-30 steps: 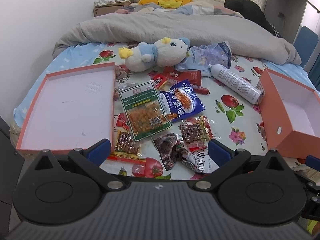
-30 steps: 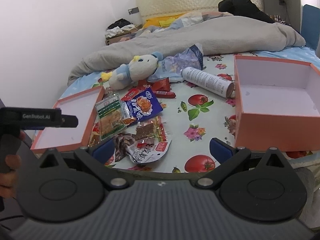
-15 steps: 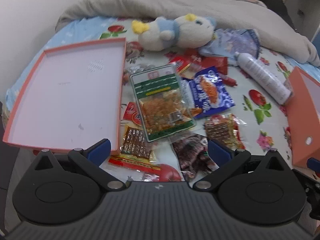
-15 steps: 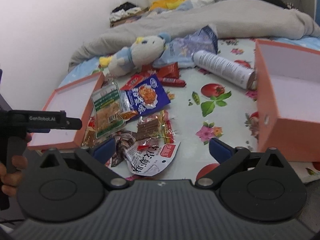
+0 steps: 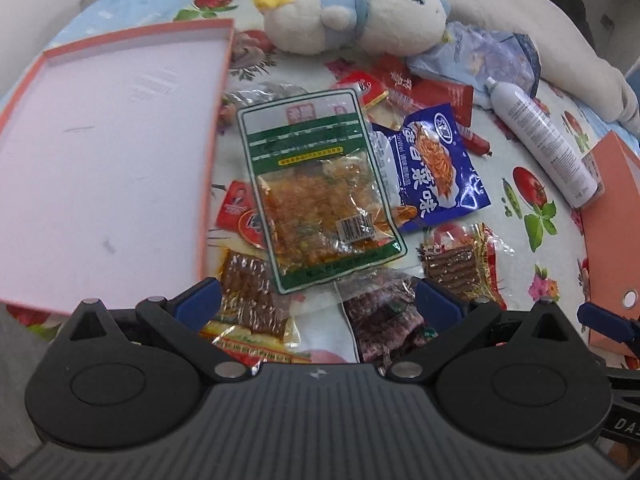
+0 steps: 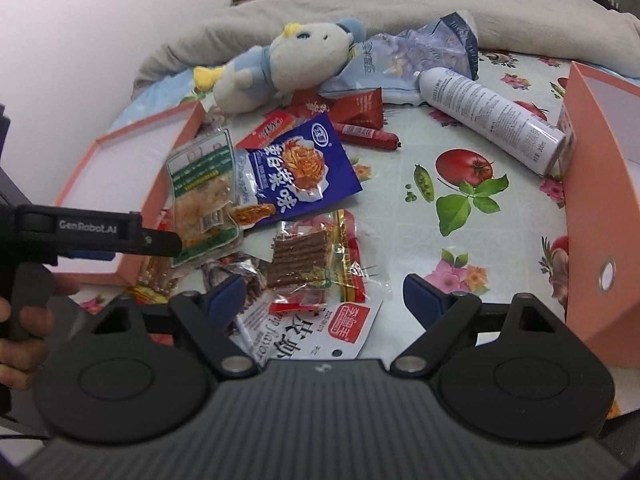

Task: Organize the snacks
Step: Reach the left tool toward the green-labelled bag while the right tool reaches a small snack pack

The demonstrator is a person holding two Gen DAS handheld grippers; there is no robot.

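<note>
Packets (image 5: 320, 200) on the bed look light, crinkly and slippery, best pinched at a flat sealed edge. Left tongs (image 5: 318, 300) hang wide open and empty; right tongs (image 6: 324, 300), nearly as wide, have just been closing slightly, gripping nothing.

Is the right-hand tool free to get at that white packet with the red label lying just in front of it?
Probably yes. The right tool stands open right over the white packet; its jaws have just been closing slightly, with nothing gripped yet.

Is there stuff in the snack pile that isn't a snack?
Yes. A plush toy lies at the far edge of the snack packets, and a white spray can lies on its side beside the orange box. Neither looks like food.
</note>
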